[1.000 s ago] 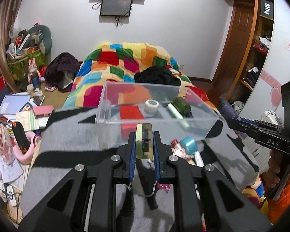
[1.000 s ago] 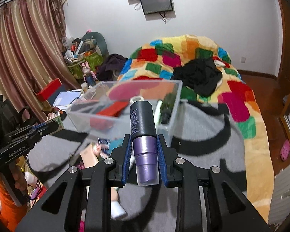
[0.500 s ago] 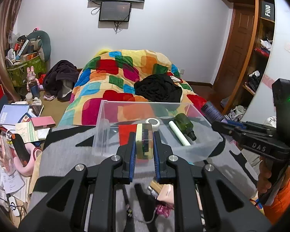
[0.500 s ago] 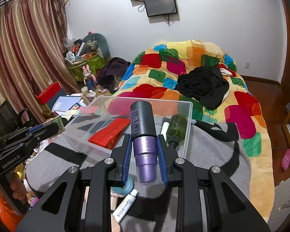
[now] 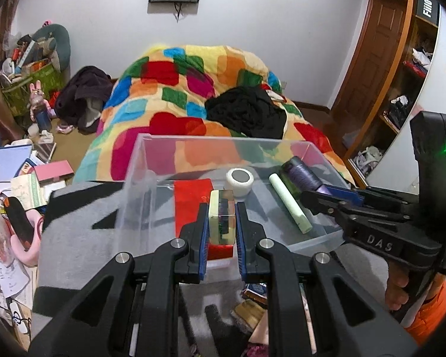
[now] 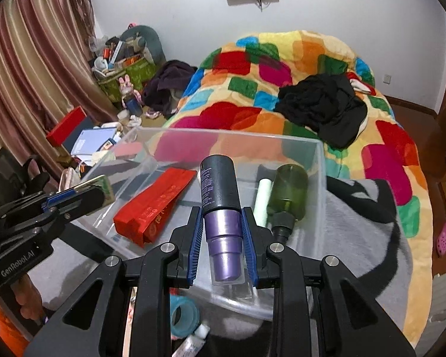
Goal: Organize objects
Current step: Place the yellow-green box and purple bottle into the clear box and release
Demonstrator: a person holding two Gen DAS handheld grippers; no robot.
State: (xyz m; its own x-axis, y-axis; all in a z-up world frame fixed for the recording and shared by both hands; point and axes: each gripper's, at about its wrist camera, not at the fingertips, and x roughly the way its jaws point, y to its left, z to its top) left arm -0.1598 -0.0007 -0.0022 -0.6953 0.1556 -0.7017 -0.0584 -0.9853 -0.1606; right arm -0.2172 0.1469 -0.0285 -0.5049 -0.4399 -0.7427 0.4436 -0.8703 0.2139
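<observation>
Judging by what lies in the clear plastic bin [image 6: 319, 178], I am partway through the sorting: a red packet [image 6: 154, 205], a green bottle [image 6: 288, 192], a pale green tube [image 5: 290, 202] and a white tape roll [image 5: 239, 178] are already inside. Loose items remain on the grey blanket [image 6: 356, 238] near me, among them a teal roll [image 6: 183, 312] and a small tube [image 6: 193, 339].

My left hand-held gripper [image 5: 222, 226] is clamped on a small clear block [image 5: 222, 217] with a dark core, held over the near edge of the bin above the red packet. My right hand-held gripper [image 6: 223, 235] is closed on a purple-and-black bottle [image 6: 221, 205], its black end pointing away over the bin's middle.

Both tools tilt steeply downward, side by side, each visible in the other's view. A hand [image 5: 397, 290] in an orange sleeve [image 5: 428, 315] grips the right tool's handle. Both pieces, as I read it, are ready to drop in.
</observation>
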